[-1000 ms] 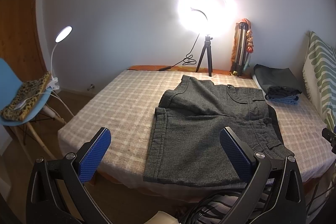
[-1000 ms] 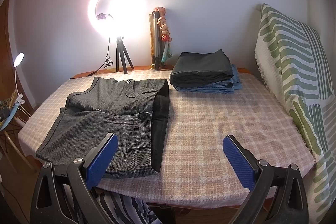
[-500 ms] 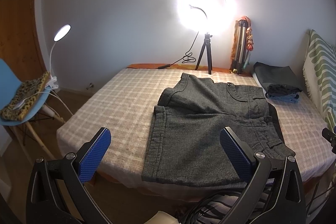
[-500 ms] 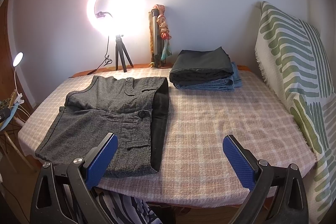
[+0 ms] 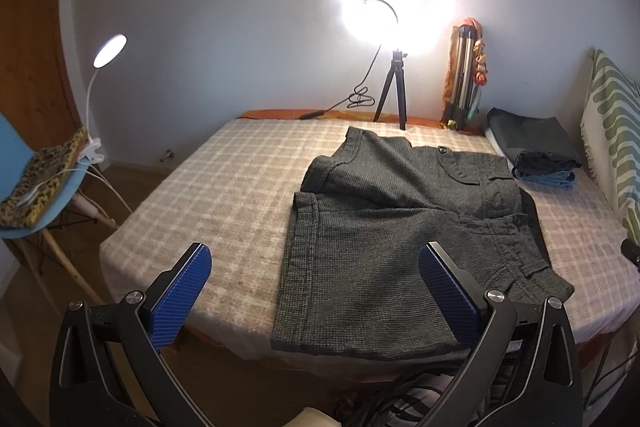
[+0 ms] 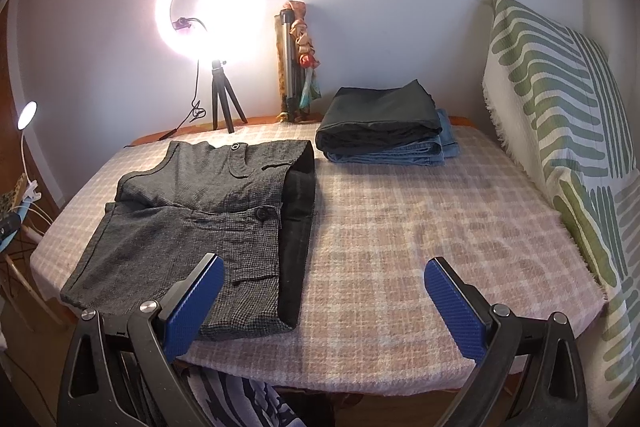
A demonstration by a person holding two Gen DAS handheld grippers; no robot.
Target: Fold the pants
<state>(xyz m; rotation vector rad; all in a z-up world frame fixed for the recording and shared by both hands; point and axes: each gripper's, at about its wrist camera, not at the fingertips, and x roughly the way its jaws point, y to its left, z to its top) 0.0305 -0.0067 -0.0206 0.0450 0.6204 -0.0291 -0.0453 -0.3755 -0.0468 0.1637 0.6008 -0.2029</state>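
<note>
A pair of dark grey shorts (image 5: 404,231) lies flat on the checked bed cover (image 5: 224,187), legs pointing left and waistband to the right. It also shows in the right wrist view (image 6: 200,223), with its black waistband lining (image 6: 298,227) exposed. My left gripper (image 5: 316,291) is open and empty, held above the bed's near edge over the shorts' near leg hem. My right gripper (image 6: 324,295) is open and empty, held above the near edge just right of the waistband.
A stack of folded clothes (image 6: 384,123) sits at the back right of the bed. A ring light on a tripod (image 5: 394,11) and a folded tripod (image 6: 296,63) stand at the back. A green-striped cushion (image 6: 560,131) lines the right side. A blue chair with a clip lamp (image 5: 44,183) stands left.
Both grippers have crept slightly forward and upward toward the bed; the shorts sit a little lower in both views. Nothing on the bed has moved.
</note>
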